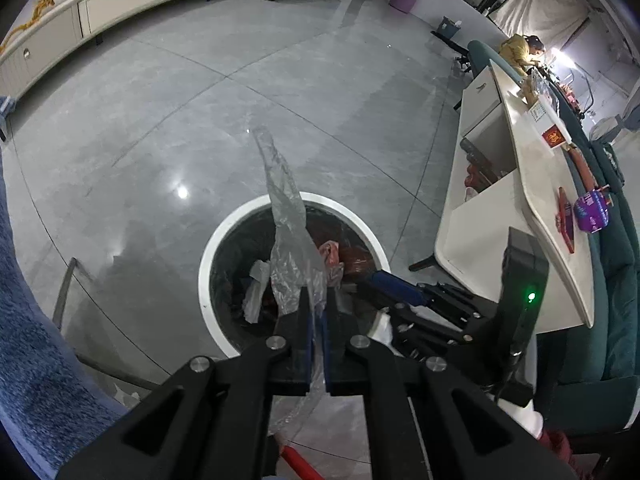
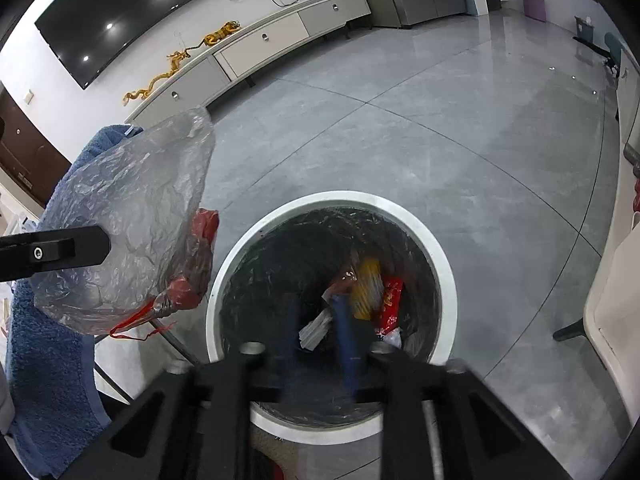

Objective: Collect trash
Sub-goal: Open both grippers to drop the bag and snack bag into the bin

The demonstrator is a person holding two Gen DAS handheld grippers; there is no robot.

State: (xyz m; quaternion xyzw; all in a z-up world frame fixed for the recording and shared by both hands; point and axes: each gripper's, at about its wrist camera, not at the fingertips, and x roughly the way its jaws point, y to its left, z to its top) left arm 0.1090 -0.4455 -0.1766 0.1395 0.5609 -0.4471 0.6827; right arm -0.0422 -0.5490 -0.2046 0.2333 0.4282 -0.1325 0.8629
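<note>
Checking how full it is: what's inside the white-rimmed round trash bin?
The white-rimmed round trash bin has a black liner holding a yellow wrapper, red packet and white paper scraps. The right tool covers part; the bottom is hidden.

Left claw (image 1: 318, 312) pinched closed, right claw (image 2: 320, 320) parted

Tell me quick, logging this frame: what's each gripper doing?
Left gripper: closed on the clear plastic bag, over the bin.
Right gripper: open, empty, above the bin.
</note>
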